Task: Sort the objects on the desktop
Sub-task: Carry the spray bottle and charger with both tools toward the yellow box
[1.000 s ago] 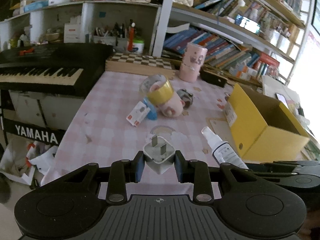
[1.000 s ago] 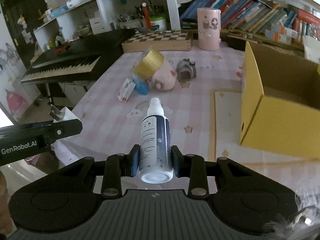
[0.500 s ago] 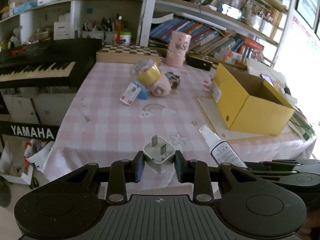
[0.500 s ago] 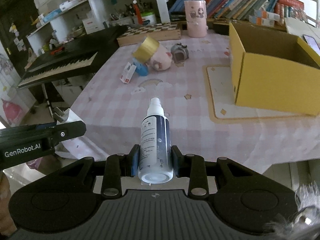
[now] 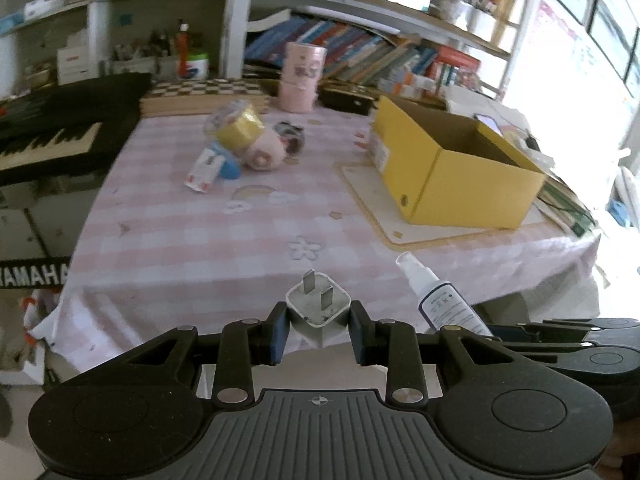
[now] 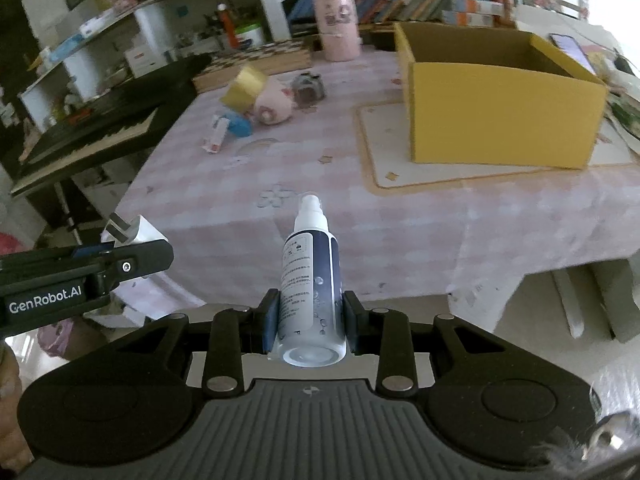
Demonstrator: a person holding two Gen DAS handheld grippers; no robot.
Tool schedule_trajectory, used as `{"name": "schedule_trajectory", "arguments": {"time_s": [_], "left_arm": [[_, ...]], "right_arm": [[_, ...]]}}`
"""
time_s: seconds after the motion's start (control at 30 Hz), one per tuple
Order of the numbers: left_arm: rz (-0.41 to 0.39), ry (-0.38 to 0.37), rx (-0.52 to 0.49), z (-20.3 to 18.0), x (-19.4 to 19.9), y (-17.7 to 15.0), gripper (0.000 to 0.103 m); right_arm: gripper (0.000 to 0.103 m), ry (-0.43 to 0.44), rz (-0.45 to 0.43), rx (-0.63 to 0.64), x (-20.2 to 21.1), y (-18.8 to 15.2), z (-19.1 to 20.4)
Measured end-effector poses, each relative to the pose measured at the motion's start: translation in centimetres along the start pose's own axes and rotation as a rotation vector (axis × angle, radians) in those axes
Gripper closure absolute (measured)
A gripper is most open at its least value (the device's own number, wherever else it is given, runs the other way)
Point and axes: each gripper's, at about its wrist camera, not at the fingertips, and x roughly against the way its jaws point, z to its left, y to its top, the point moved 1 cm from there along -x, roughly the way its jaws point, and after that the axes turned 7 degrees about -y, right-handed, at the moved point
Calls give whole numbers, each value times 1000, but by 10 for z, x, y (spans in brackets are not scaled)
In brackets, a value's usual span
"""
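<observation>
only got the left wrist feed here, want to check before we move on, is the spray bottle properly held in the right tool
Observer: Yes, the right tool is shut on the spray bottle, pads on both sides of its lower body.
Operator: which way is the nozzle facing
Observer: Forward, away from the camera, toward the pink checked table.
Operator: anything in the yellow box yet
Observer: The yellow box is open-topped; the part of its inside visible from the right wrist looks empty.

Blown-out daylight glare from the right, motion blur, fisheye-bent edges.
</observation>
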Motion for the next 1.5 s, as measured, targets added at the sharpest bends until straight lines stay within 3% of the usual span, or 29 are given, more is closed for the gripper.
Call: {"name": "schedule_trajectory", "arguments": {"time_s": [0.3, 1.5], "left_arm": [[18, -61, -61, -20, -9, 1, 73], [67, -158, -164, -86, -56, 19, 73]], "right_arm": [[73, -60, -4, -67, 12, -10, -19], [73, -150, -12, -171, 24, -9, -90]]}}
